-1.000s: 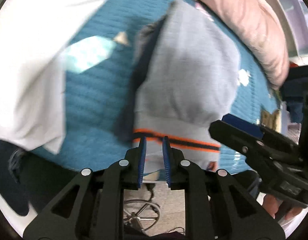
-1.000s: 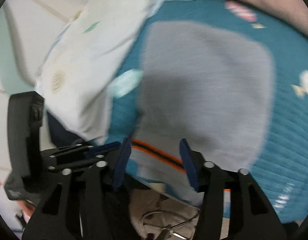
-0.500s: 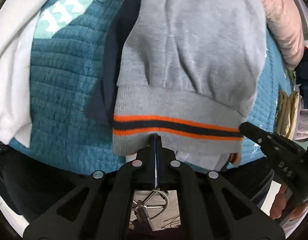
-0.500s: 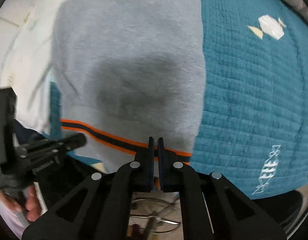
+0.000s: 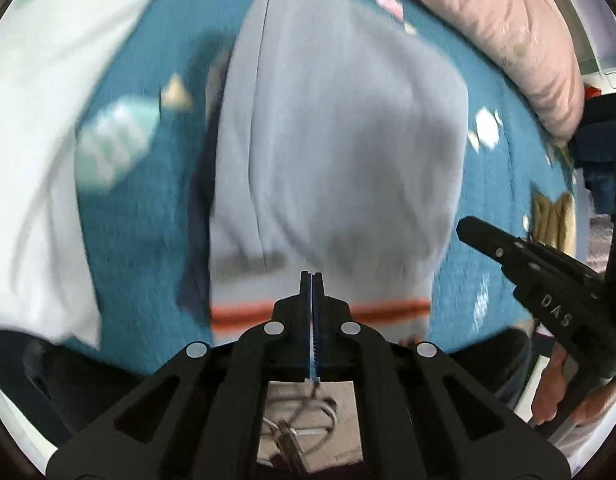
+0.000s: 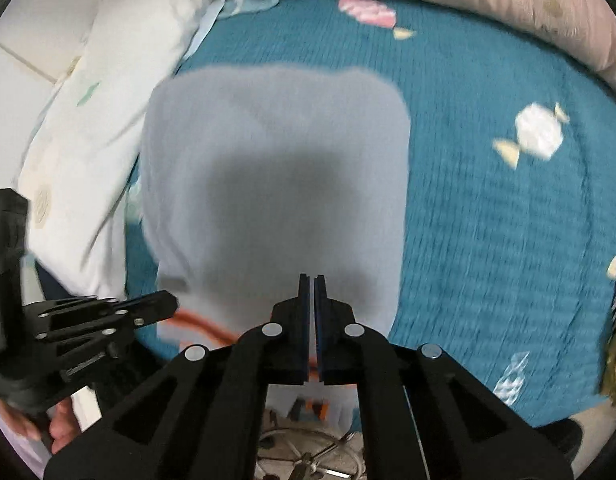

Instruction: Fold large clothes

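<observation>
With the grey sweatshirt (image 5: 336, 152) lying on the teal bed quilt (image 6: 488, 216) in the middle of both views, already doubled into a narrow panel, we hold its striped hem (image 5: 244, 314) at the lower edge, the left gripper (image 5: 311, 280) and right gripper (image 6: 313, 280) each with fingers pinched flat on the fabric. We judge at least one more fold from hem toward the top remains. A white pillow (image 6: 92, 120) crowds the left and a pink duvet (image 5: 520, 40) the upper right.
</observation>
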`<action>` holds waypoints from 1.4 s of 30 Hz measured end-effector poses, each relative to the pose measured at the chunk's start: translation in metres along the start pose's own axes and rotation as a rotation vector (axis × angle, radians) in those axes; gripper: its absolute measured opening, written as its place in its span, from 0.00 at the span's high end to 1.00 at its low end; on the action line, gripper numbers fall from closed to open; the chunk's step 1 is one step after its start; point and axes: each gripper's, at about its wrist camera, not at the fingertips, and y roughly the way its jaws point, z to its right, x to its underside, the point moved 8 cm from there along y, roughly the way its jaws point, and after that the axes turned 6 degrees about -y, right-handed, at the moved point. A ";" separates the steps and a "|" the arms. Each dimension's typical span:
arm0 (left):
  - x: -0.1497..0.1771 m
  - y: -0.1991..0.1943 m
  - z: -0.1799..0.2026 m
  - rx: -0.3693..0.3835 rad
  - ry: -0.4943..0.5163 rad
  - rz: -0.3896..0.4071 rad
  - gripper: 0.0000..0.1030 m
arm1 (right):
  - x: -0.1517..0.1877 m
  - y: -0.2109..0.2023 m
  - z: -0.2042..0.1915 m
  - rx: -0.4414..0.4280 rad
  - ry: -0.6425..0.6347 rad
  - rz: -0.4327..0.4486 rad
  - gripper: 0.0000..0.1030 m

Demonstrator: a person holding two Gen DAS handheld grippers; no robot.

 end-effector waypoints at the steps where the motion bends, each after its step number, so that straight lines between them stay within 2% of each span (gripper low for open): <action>1: -0.010 0.001 0.001 -0.006 0.003 0.011 0.97 | -0.008 0.008 -0.004 0.003 0.001 -0.006 0.98; 3: -0.028 0.016 0.000 -0.007 0.000 -0.004 0.97 | -0.019 0.033 0.000 -0.005 0.023 -0.058 0.98; 4: -0.037 0.033 -0.008 -0.023 -0.029 -0.034 0.97 | -0.020 0.049 0.007 0.007 0.034 -0.084 1.00; 6: -0.046 0.062 -0.016 0.007 -0.090 -0.079 0.97 | -0.022 0.085 0.013 0.010 0.055 -0.120 1.00; 8: -0.050 0.056 -0.018 0.036 -0.106 -0.084 0.97 | -0.025 0.080 0.013 -0.017 0.094 -0.129 1.00; 11: -0.050 0.043 -0.012 -0.014 -0.041 -0.076 0.97 | -0.026 0.069 0.009 -0.022 0.061 -0.135 0.98; 14: -0.057 0.021 -0.002 -0.059 0.003 -0.028 0.74 | -0.038 0.041 0.006 -0.039 0.061 -0.072 0.97; 17: -0.075 -0.006 0.007 -0.024 0.006 0.055 0.71 | -0.060 0.013 0.009 -0.043 0.086 0.008 0.95; 18: -0.085 -0.010 0.010 -0.012 -0.003 0.072 0.66 | -0.066 0.011 0.010 -0.040 0.085 0.021 0.95; 20: -0.101 -0.008 0.008 -0.072 -0.012 0.107 0.56 | -0.079 0.019 0.019 -0.014 0.100 0.019 0.95; 21: -0.109 -0.002 0.007 -0.095 -0.014 0.102 0.56 | -0.081 0.025 0.018 -0.023 0.115 0.009 0.95; 24: -0.123 0.028 0.000 -0.095 -0.061 0.061 0.57 | -0.096 0.051 0.025 -0.028 0.137 -0.013 0.98; 27: -0.142 0.049 -0.006 -0.088 -0.095 0.078 0.58 | -0.099 0.069 0.037 -0.044 0.151 -0.025 1.00; 29: -0.141 0.047 -0.005 -0.093 -0.098 0.057 0.58 | -0.102 0.072 0.037 -0.048 0.157 -0.049 1.00; 31: -0.142 0.039 0.002 -0.111 -0.062 0.047 0.63 | -0.101 0.062 0.035 -0.044 0.149 -0.070 1.00; 32: -0.144 0.032 0.005 -0.112 -0.050 0.060 0.66 | -0.101 0.056 0.033 -0.046 0.142 -0.071 0.97; 35: -0.156 0.010 0.013 -0.061 -0.048 0.119 0.66 | -0.118 0.032 0.027 -0.052 0.103 -0.001 0.97; 37: -0.168 0.009 0.015 -0.046 -0.053 0.123 0.65 | -0.127 0.029 0.025 -0.057 0.100 0.018 0.97; 38: -0.175 0.017 0.013 -0.068 -0.064 0.110 0.65 | -0.128 0.033 0.024 -0.065 0.098 0.007 0.97; 40: -0.184 0.051 0.007 -0.096 -0.078 0.050 0.65 | -0.129 0.064 0.026 -0.019 0.079 -0.048 0.98; 41: -0.186 0.065 0.002 -0.112 -0.074 0.046 0.66 | -0.127 0.078 0.027 0.004 0.061 -0.059 0.99; 42: -0.187 0.066 0.001 -0.137 -0.044 0.083 0.66 | -0.125 0.095 0.029 0.025 0.039 -0.053 1.00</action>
